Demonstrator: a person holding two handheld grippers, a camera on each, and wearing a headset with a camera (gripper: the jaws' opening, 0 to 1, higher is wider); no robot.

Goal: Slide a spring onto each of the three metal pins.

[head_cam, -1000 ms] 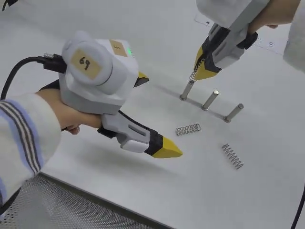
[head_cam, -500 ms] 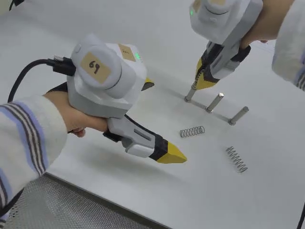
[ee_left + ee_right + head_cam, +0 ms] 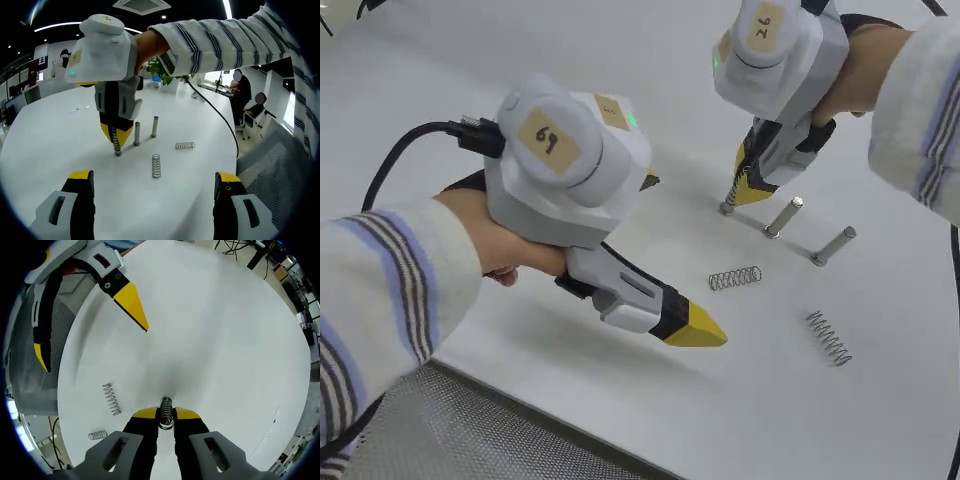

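Three metal pins stand in a row on the white table. My right gripper [image 3: 748,188] is shut on a spring [image 3: 731,193] that sits over the nearest-left pin [image 3: 726,207]. In the right gripper view the spring [image 3: 166,419] shows end-on between the yellow fingertips. The middle pin [image 3: 783,217] and the right pin [image 3: 834,246] are bare. Two loose springs lie flat: one [image 3: 735,278] in front of the pins, the other [image 3: 828,337] further right. My left gripper [image 3: 686,258] hovers open over the table, short of the nearer spring [image 3: 156,165], with nothing between its jaws.
The white table [image 3: 620,90] ends at a front edge with perforated grey metal [image 3: 430,440] below it. A black cable [image 3: 390,160] trails from the left gripper. People sit at desks far behind [image 3: 245,90].
The right gripper has lowered the spring from the pin's top down over the left pin. The left gripper has kept its place over the table while the head camera shifted.
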